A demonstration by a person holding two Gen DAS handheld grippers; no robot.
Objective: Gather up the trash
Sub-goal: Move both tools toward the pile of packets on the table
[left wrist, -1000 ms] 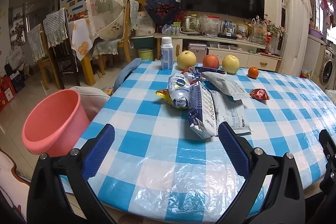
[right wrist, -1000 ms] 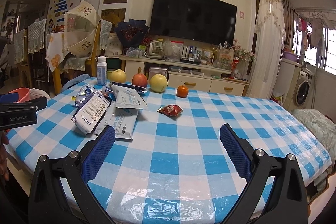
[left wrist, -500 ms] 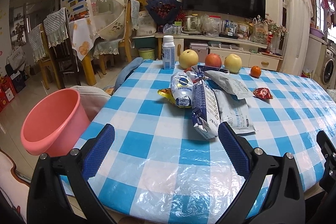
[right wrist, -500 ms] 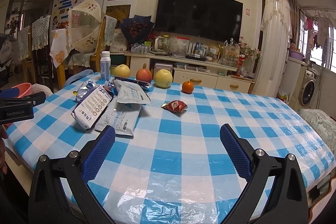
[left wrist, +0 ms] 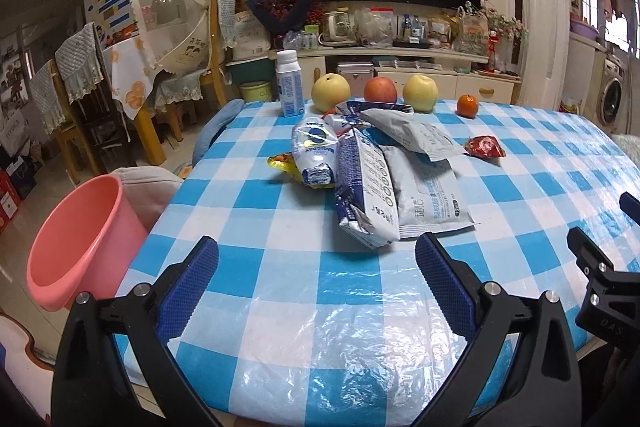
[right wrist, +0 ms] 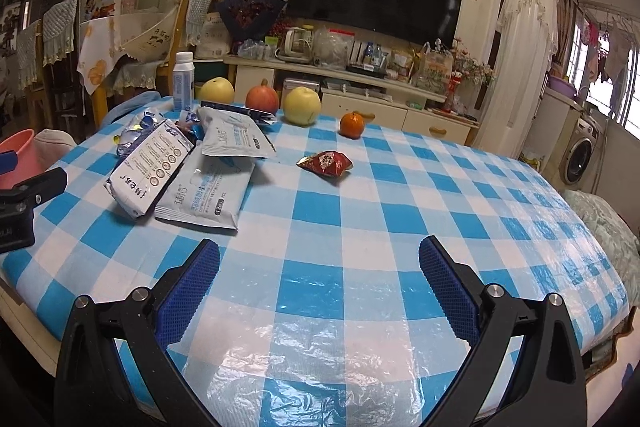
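None of the wrappers (left wrist: 372,179) at frame centre has reached the pink bin (left wrist: 76,243), lower left; both the left gripper (left wrist: 316,283) and right gripper (right wrist: 318,285) hover spread, empty.

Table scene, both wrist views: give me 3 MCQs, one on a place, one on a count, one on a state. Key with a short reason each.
1. Where is the pink bucket?
A. On the table among the fruit
B. Off the table's left edge, below the tabletop
C. Under the TV

2. How many pieces of fruit stand along the far side of the checked table?
A. Two
B. Four
C. Six

3. How do the left gripper and right gripper stand?
A. Both open, holding nothing
B. Left shut on a wrapper
C. Both shut on packets

Key: 1 B, it sits lower, beside the left edge. 2 B, a yellow pear, red apple, second yellow pear and small orange. 3 A, bare cloth shows between both pairs of blue pads.
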